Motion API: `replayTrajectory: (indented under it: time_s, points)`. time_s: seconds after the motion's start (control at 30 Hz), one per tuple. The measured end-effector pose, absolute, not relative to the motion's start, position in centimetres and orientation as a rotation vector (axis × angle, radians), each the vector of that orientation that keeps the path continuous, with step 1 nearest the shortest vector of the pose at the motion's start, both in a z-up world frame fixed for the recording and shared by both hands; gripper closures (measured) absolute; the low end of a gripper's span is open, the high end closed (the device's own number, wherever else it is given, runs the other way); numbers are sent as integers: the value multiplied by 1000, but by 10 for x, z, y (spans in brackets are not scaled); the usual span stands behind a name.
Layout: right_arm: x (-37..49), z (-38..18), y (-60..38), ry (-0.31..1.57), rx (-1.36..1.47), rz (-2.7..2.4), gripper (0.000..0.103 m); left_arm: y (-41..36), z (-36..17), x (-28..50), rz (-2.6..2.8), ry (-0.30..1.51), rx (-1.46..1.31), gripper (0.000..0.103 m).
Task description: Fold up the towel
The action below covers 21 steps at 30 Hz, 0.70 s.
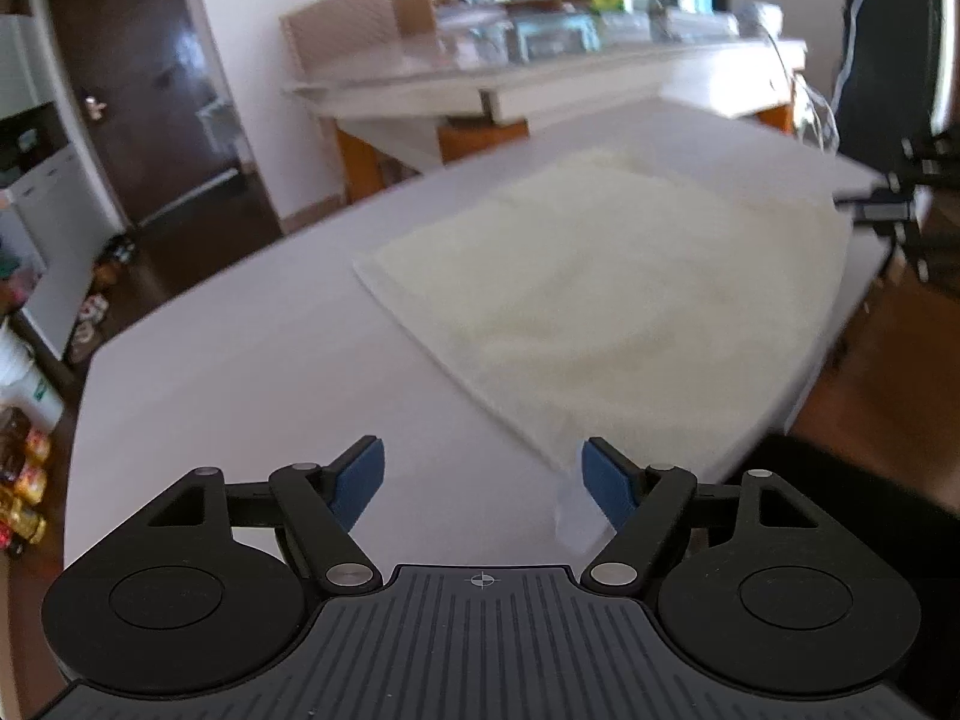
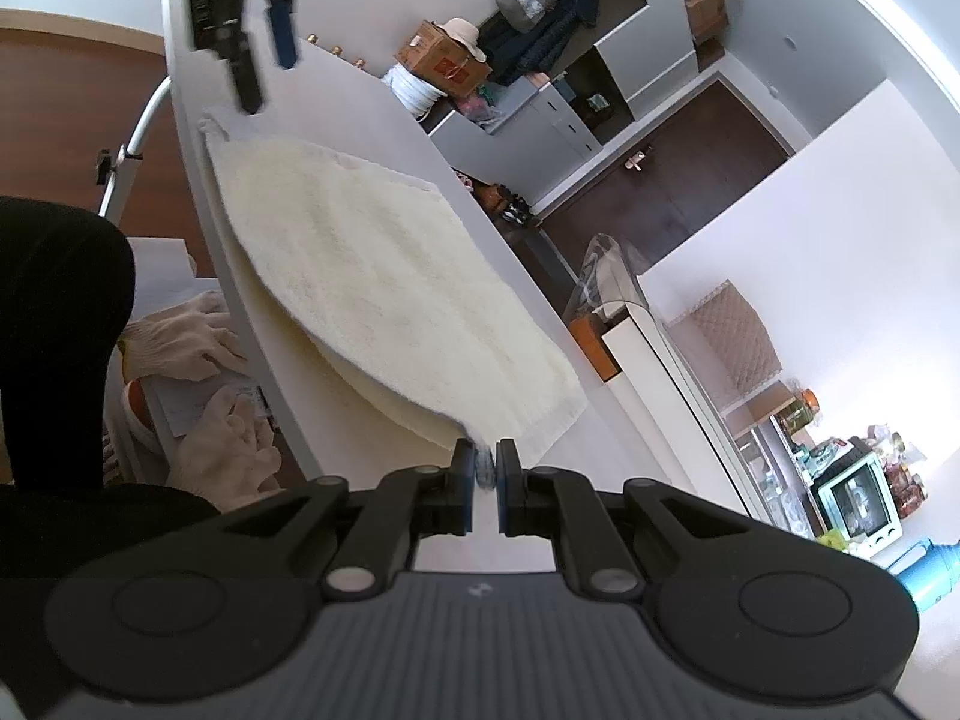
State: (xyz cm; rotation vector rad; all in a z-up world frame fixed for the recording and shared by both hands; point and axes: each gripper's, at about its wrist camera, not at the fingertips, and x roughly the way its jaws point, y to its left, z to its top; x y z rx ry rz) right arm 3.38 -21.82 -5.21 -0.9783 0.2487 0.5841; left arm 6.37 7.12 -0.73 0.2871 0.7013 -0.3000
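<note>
Right wrist view: grey flat tabletop (image 2: 384,138) carries cream terry towel (image 2: 384,276) lying doubled, right gripper (image 2: 485,468) pinching its near corner, left gripper (image 1: 483,480) spread near far-left corner, likely mid-fold; next needs left pinching.

I see the towel (image 1: 606,294), a cream, fluffy terry cloth with a flat woven hem, spread on the white table (image 1: 252,372) ahead of my left gripper (image 1: 483,483) and a little to its right. Its nearest corner, with a small translucent tag, lies just beside that gripper's right finger. At the other end, my right gripper (image 2: 485,483) pinches a corner, and the edge there is lifted off the table, so the cloth sags in a shallow curve.
</note>
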Motion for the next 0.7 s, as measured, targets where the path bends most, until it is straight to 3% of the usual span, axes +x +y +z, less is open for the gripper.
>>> replayTrajectory:
  time_s: [0.7]
  points:
    - [34, -53, -209, 239, -1050, 603, 95, 68, -22, 66, -252, 662, 329, 17]
